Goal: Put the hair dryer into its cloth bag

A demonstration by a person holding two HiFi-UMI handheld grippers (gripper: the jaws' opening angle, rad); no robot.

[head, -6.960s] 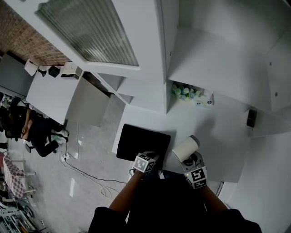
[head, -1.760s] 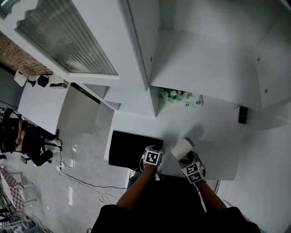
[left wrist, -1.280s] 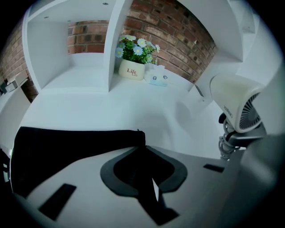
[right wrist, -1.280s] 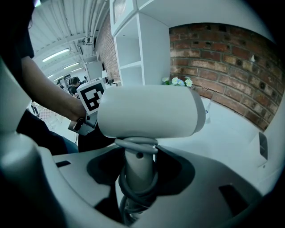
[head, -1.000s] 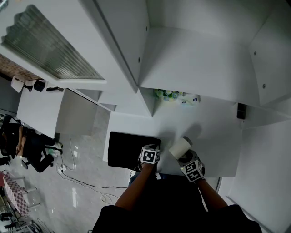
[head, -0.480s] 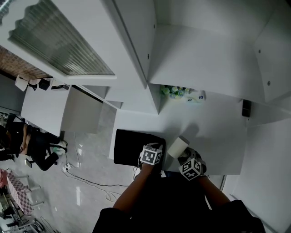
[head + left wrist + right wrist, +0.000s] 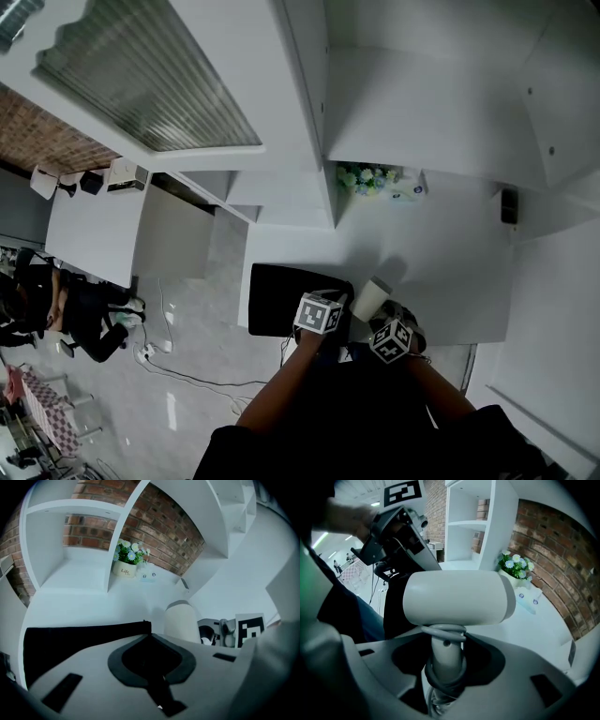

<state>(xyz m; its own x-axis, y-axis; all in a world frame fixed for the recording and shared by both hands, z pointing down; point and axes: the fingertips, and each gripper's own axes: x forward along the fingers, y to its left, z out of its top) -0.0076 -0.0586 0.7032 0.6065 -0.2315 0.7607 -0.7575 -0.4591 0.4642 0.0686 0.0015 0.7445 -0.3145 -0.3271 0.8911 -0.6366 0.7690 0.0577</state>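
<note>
The black cloth bag [image 7: 286, 298] lies flat on the white table [image 7: 450, 281] near its front edge. My left gripper [image 7: 323, 307] is shut on the bag's right edge, and in the left gripper view dark cloth [image 7: 79, 641] fills the gap at the left gripper [image 7: 151, 641]. The white hair dryer [image 7: 370, 298] is held upright by its handle in my right gripper [image 7: 386, 328], just right of the bag. In the right gripper view the dryer's barrel [image 7: 454, 597] lies crosswise above the right gripper [image 7: 446, 660], with the cord wound round the handle. The hair dryer [image 7: 180, 620] also shows in the left gripper view.
A small pot of flowers [image 7: 364, 178] and a flat packet [image 7: 405, 192] sit at the back of the table under white shelving [image 7: 422, 112]. A dark fitting [image 7: 508, 204] is on the right wall. A seated person [image 7: 56, 305] and floor cables [image 7: 178, 361] are far left.
My left gripper has risen a little with the bag's edge. My right gripper has brought the hair dryer leftward, closer to the left gripper and the bag.
</note>
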